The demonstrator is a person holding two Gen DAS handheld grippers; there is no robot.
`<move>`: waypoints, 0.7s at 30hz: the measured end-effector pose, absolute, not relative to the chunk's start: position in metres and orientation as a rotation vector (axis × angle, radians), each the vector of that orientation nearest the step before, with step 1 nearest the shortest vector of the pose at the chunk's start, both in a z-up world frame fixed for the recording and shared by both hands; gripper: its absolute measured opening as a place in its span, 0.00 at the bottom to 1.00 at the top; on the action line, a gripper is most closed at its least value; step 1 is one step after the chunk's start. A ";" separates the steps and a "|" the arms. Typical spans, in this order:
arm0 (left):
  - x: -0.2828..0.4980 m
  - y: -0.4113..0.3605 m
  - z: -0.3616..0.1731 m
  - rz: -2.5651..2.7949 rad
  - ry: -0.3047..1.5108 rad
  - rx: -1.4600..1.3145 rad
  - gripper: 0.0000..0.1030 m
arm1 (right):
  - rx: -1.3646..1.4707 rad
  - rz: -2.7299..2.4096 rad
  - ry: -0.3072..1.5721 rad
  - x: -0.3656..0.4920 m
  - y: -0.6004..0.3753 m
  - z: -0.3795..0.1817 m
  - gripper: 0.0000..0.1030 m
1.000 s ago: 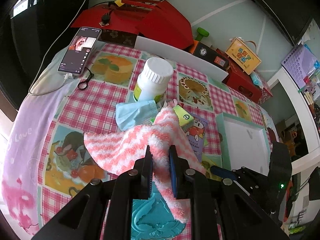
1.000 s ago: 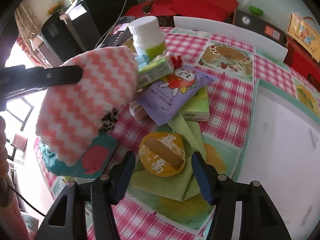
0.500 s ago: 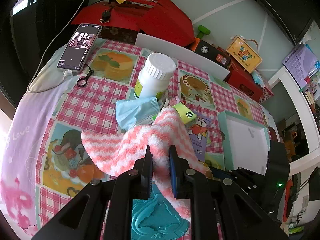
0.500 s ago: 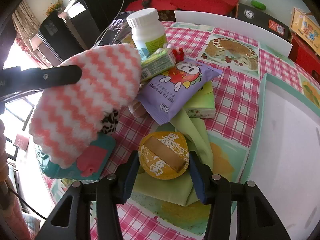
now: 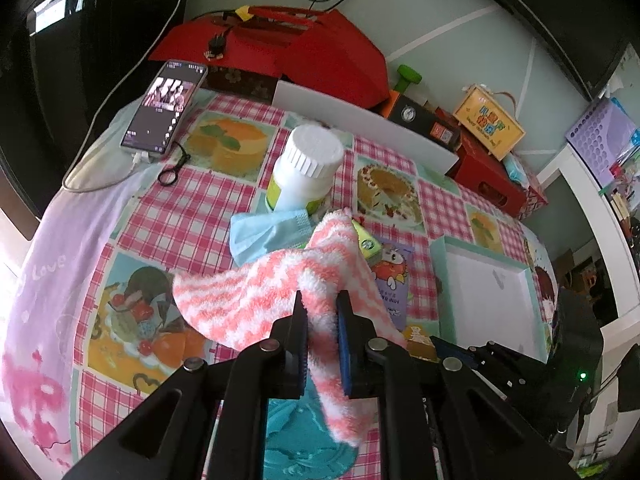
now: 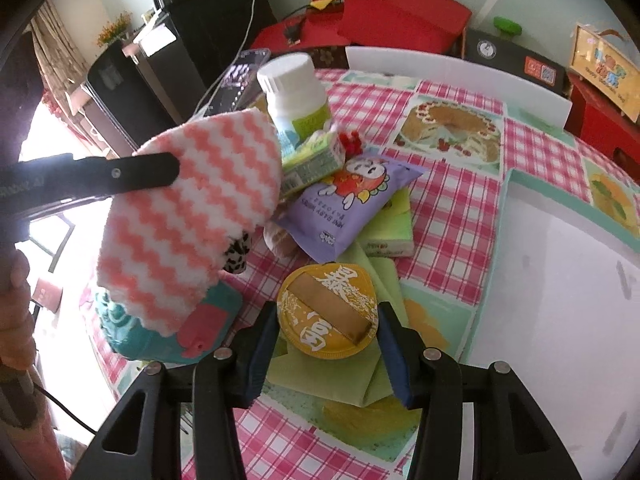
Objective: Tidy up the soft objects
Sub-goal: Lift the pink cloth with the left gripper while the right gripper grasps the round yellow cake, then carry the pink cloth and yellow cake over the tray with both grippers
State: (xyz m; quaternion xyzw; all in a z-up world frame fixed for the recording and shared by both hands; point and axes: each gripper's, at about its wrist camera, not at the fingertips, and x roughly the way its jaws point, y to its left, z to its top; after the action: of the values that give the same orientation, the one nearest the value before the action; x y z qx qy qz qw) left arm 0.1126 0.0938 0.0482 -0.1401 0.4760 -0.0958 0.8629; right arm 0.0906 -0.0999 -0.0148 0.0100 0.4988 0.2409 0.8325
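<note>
My left gripper [image 5: 322, 320] is shut on a pink-and-white zigzag fluffy cloth [image 5: 276, 280], held lifted above the table; the cloth also shows in the right wrist view [image 6: 192, 216]. My right gripper [image 6: 328, 320] has its jaws against both sides of a round yellow container [image 6: 328, 312], which rests on a green cloth [image 6: 344, 376]. A blue face mask [image 5: 268, 232] lies beside a white bottle [image 5: 304, 172]. A teal soft item [image 6: 160, 344] lies under the hanging cloth.
A purple snack bag [image 6: 344, 204], a green carton [image 6: 312, 160] and a green tissue pack [image 6: 392, 228] are piled mid-table. A white tray with teal rim [image 6: 560, 280] is at the right. A phone [image 5: 164, 108] lies far left. Red boxes [image 5: 288, 52] stand behind.
My left gripper has lifted the zigzag cloth higher. My right gripper has moved forward and narrowed its jaws around the yellow container.
</note>
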 end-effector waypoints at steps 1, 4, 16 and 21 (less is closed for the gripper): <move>0.112 0.093 0.052 -0.199 0.987 -0.293 0.12 | 0.027 0.511 1.049 0.090 -0.102 -0.012 0.51; 0.109 0.090 0.067 -0.195 0.950 -0.283 0.12 | 0.044 0.507 1.021 0.090 -0.109 -0.002 0.51; 0.099 0.063 0.150 -0.240 0.741 -0.232 0.12 | 0.103 0.435 0.863 0.084 -0.152 0.054 0.51; 0.105 0.025 0.168 -0.316 0.713 -0.196 0.12 | 0.127 0.349 0.814 0.086 -0.186 0.072 0.51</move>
State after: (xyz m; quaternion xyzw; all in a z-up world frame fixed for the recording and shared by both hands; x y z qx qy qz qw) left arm 0.1050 0.0254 0.1678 -0.0953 0.3468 -0.1539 0.9203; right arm 0.0856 -0.1865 0.0725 0.0616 0.3936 0.1685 0.9016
